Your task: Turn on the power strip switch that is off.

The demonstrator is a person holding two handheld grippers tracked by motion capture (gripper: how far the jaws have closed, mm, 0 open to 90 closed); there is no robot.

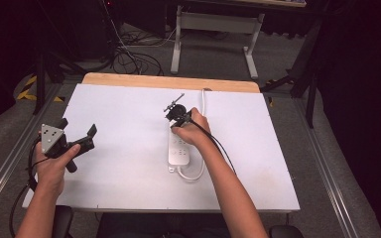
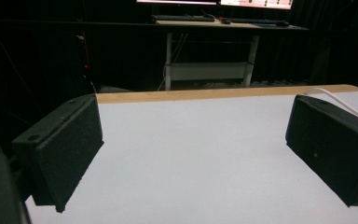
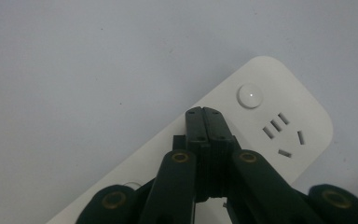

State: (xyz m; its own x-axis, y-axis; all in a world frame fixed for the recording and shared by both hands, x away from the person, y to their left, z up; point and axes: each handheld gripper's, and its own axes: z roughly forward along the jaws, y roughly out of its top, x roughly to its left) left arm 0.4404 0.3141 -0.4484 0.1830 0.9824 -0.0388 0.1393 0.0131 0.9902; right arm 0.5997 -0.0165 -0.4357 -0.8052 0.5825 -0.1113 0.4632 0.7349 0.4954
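A: Start at the power strip [image 1: 179, 147]. Where does it lie?

B: White, flat on the white table [image 1: 129, 163], lengthwise away from the person, a little right of the table's middle. Its white cord [image 1: 192, 174] loops out at the near end and swings up the strip's right side; more white cord [image 1: 204, 99] runs toward the far wooden edge [image 1: 171, 82].

A: Detail on the strip?

B: In the right gripper view, a round white button [image 3: 250, 95] sits at one end of the power strip [image 3: 279, 135], with a cluster of socket slots [image 3: 282, 133] beside it.

A: Right gripper?

B: The right gripper [image 3: 204, 113] is over the strip, jaws pressed together with nothing between them, tips just short of the button. From above, the right hand [image 1: 191, 124] holds that gripper [image 1: 176, 111] at the strip's far end. Whether the tips touch the strip, I cannot tell.

A: And the left?

B: The left gripper [image 1: 77, 131] is well apart from the strip, at the table's left edge, held in the left hand [image 1: 54, 161]. Its jaws stand wide apart, empty; in the left gripper view only bare table shows between them, with a bit of white cord [image 2: 340, 100] over the right one.

A: Beyond the table?

B: A desk frame [image 1: 213, 34] and dark cables [image 1: 131, 57] on the floor past the far edge.
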